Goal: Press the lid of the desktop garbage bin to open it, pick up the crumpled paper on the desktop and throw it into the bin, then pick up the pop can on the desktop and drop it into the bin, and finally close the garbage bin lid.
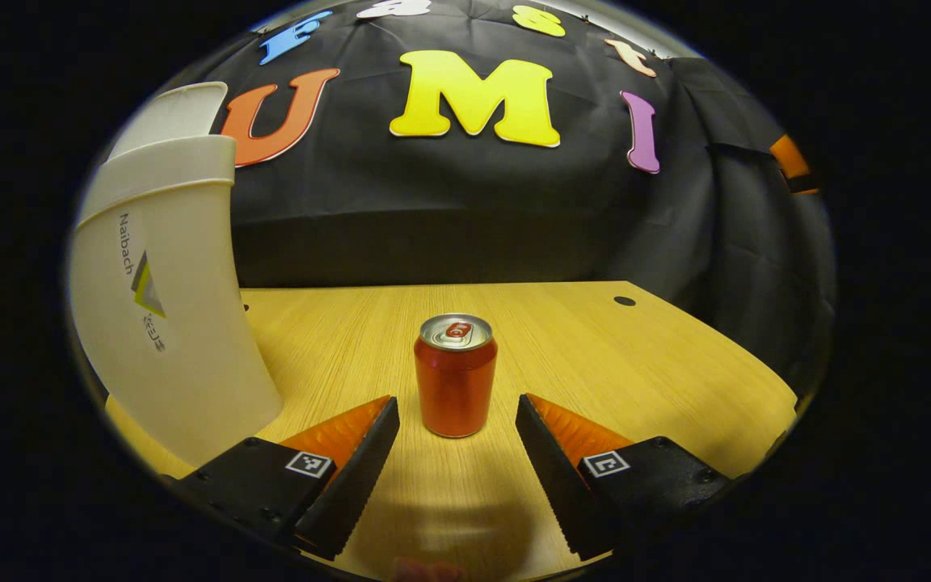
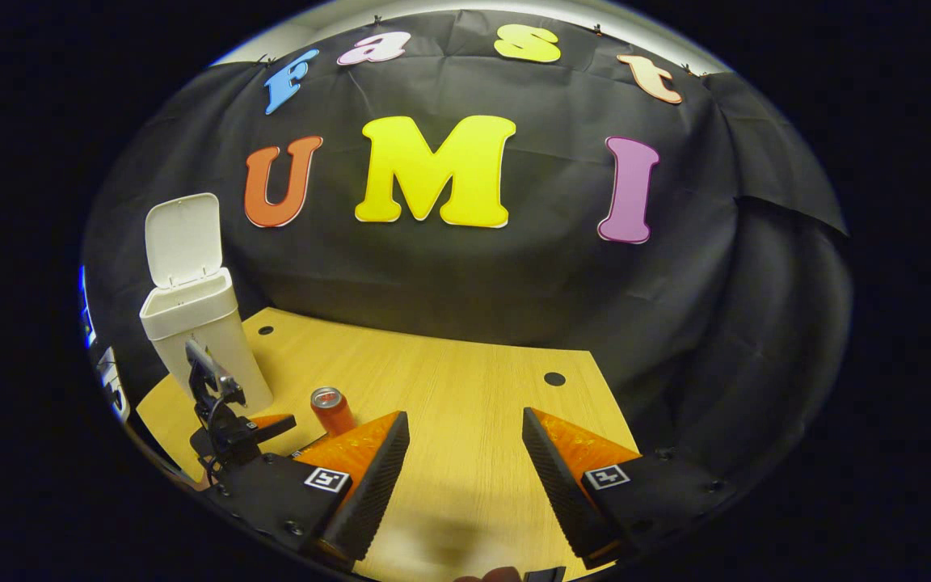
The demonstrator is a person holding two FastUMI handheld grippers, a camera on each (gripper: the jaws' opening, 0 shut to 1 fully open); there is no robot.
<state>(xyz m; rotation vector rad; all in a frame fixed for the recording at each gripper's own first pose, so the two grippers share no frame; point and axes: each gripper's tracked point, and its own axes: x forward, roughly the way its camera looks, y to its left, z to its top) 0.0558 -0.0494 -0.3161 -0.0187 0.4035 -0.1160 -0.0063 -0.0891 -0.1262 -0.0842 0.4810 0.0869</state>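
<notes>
The pop can [image 1: 456, 376] stood upright on the wooden worktop [image 1: 635, 364], just ahead of the left hand-held gripper [image 1: 457, 440], whose fingers were spread wide on either side of it without touching. Close on that gripper's left rose the white garbage bin [image 1: 166, 323], its lid [image 2: 183, 238] tipped up and open. The right hand-held gripper [image 2: 465, 453] hung farther back over bare worktop, its fingers likewise apart and holding nothing. The bin's inside could not be made out from there.
</notes>
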